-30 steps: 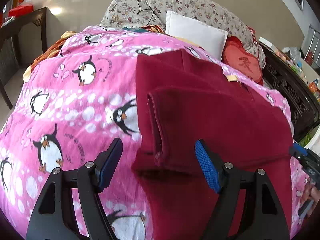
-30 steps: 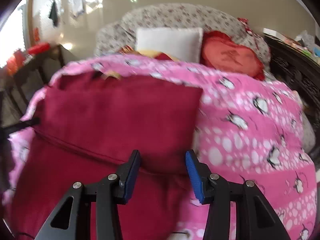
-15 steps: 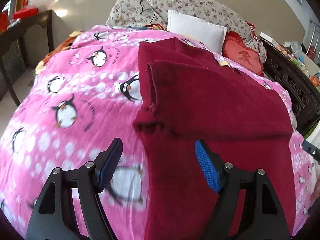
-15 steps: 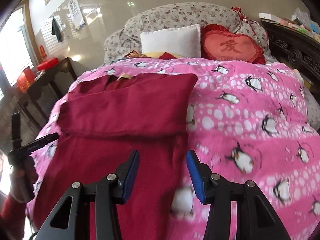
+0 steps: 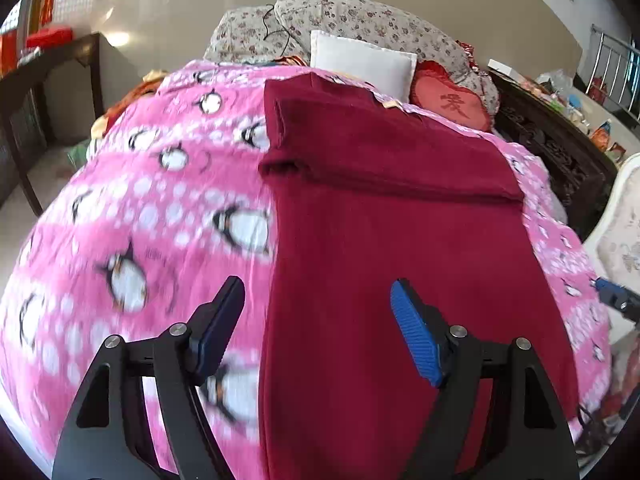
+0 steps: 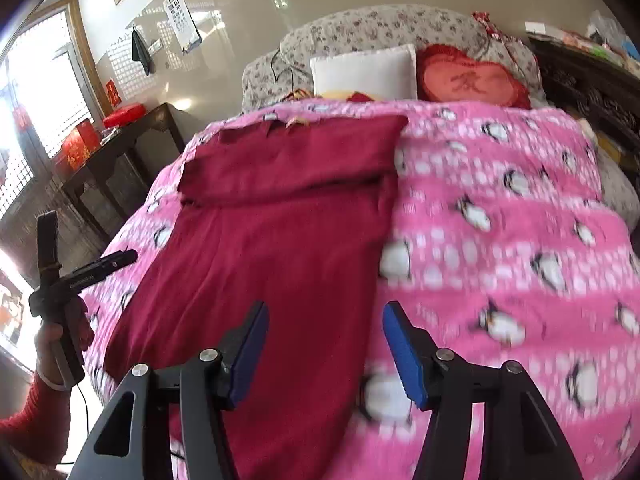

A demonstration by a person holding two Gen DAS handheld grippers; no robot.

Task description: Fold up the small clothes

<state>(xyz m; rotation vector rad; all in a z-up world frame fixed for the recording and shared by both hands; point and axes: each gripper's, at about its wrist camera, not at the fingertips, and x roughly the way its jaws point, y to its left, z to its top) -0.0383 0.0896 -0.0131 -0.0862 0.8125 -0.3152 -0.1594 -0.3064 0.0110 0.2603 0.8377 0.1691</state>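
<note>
A dark red garment (image 5: 384,248) lies flat on a pink penguin blanket (image 5: 152,216), its far part folded into a band across the top (image 5: 380,148). It also shows in the right wrist view (image 6: 280,240). My left gripper (image 5: 316,324) is open and empty, above the garment's near left edge. My right gripper (image 6: 324,344) is open and empty, above the garment's near right edge. The left gripper and the hand that holds it show at the left of the right wrist view (image 6: 60,280).
A white pillow (image 5: 360,64), a red heart cushion (image 5: 452,104) and a floral bolster (image 5: 360,20) lie at the bed's head. A dark wooden table (image 6: 116,160) stands to the left. A carved dark headboard (image 5: 560,152) and a white chair (image 5: 620,232) are on the right.
Both grippers have pulled back from the folded band toward the garment's near end. The fold stays where it lay. Both stay open.
</note>
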